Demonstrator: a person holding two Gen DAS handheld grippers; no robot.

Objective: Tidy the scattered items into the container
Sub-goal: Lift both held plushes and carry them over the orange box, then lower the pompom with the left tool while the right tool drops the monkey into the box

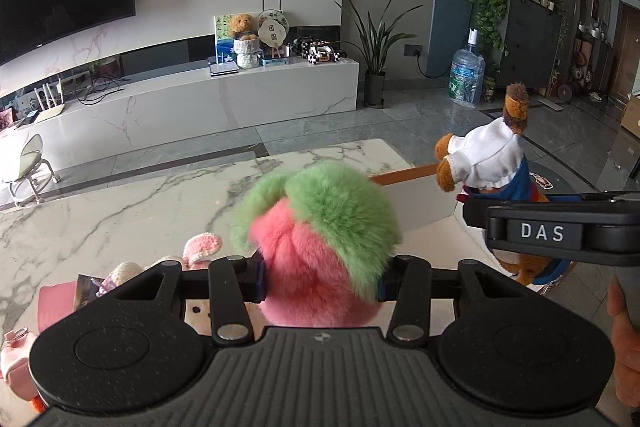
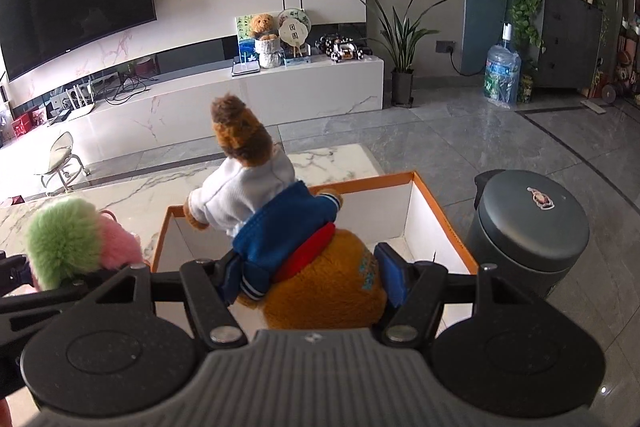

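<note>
My left gripper (image 1: 320, 281) holds the pink-green fluffy ball (image 1: 320, 239) above the marble surface (image 1: 120, 211). My right gripper (image 2: 310, 273) clamps the brown plush toy (image 2: 320, 287) over the orange-rimmed box (image 2: 436, 203).

My left gripper (image 1: 320, 277): black ribbed body, two round discs, silver pivot screws, blue finger pads. My right gripper (image 2: 314, 269): same build, white "DAS" label.

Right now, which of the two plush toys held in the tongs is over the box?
The brown plush in the white shirt and blue jacket, held over the orange-rimmed box. The pink-and-green fluffy one is over the marble table.
</note>
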